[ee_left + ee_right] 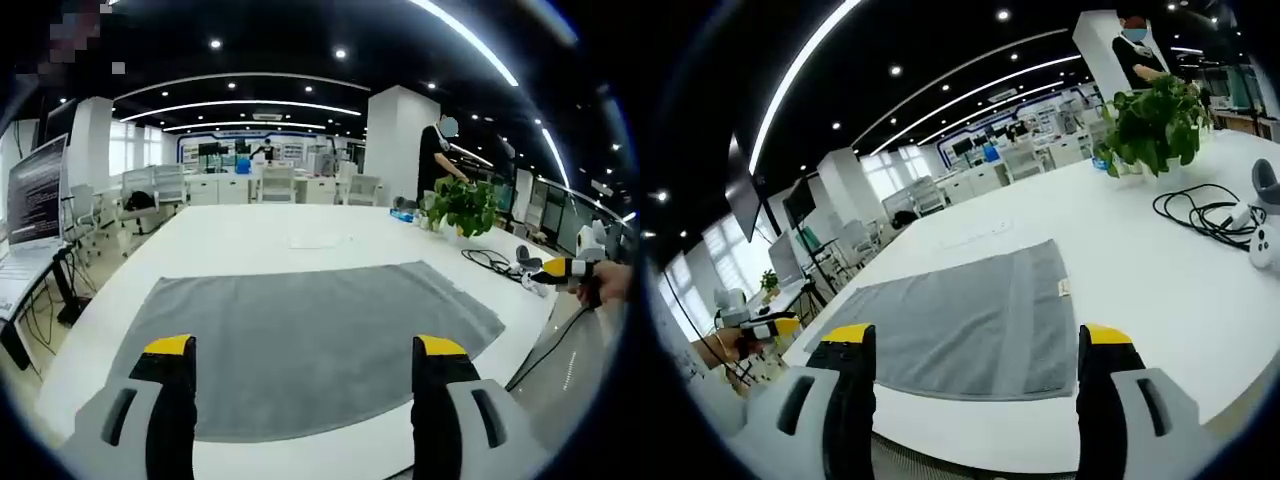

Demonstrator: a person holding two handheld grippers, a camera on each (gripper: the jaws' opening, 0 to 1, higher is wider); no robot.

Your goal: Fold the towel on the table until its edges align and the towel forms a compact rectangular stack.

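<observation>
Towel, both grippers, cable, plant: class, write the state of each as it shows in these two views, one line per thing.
towel: spread flat and unfolded on the table, tag at one edge
left gripper: open, above the towel's near edge, holding nothing
right gripper: open, near the towel's edge, holding nothing
cable: loosely coiled on the table
plant: upright

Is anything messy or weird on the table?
Not really. The gray towel lies flat and unfolded on the white table. A black cable lies in loose loops near the potted plant, untidy but not spilled or broken.
</observation>
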